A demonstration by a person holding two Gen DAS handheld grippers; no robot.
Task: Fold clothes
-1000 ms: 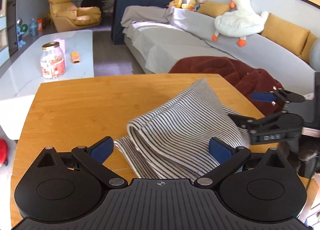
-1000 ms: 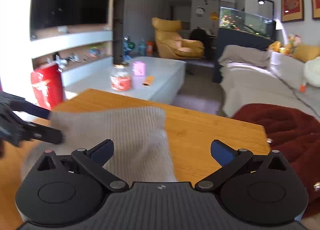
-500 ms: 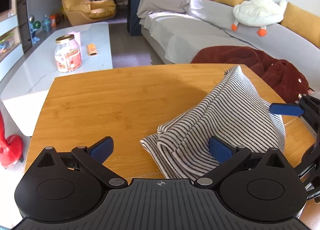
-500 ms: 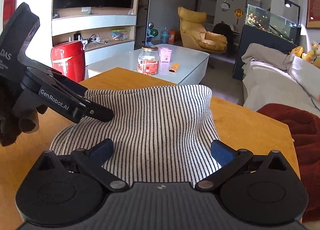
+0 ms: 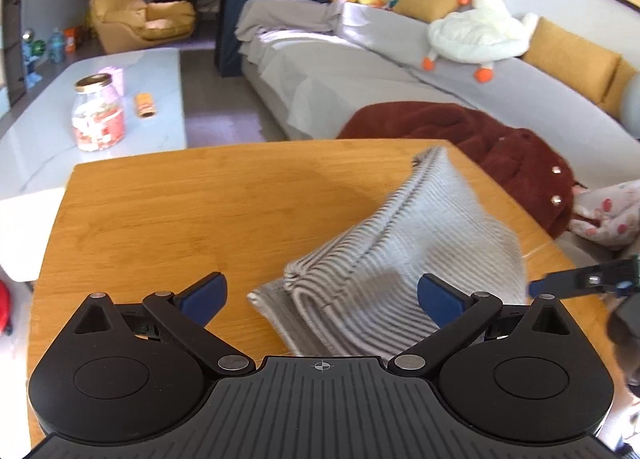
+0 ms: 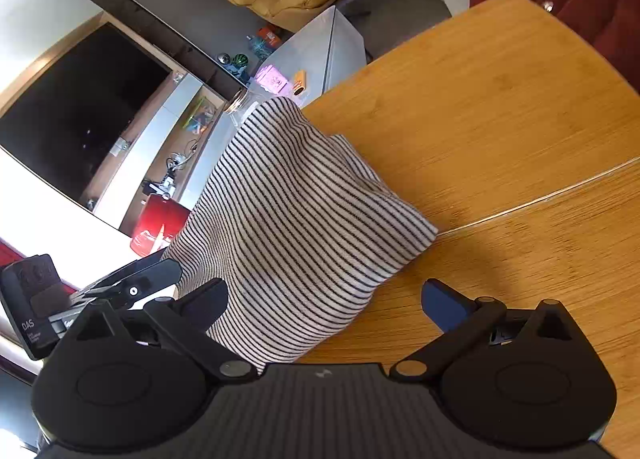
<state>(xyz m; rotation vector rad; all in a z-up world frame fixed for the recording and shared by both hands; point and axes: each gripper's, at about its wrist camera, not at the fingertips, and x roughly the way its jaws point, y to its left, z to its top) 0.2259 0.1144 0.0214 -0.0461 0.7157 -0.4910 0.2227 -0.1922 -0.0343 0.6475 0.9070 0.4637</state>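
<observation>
Left wrist view shows the striped knit garment (image 5: 404,255) bunched in layers on the counter (image 5: 192,211), partly folded, not flat; both the left gripper (image 5: 320,293) and right gripper (image 6: 325,299) are spread, gripping nothing.

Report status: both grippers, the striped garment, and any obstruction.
Left gripper open, right gripper open, neither clamped on cloth. Striped garment bunched and partly folded on wooden table, blurred in left view. Nothing in the way.
</observation>
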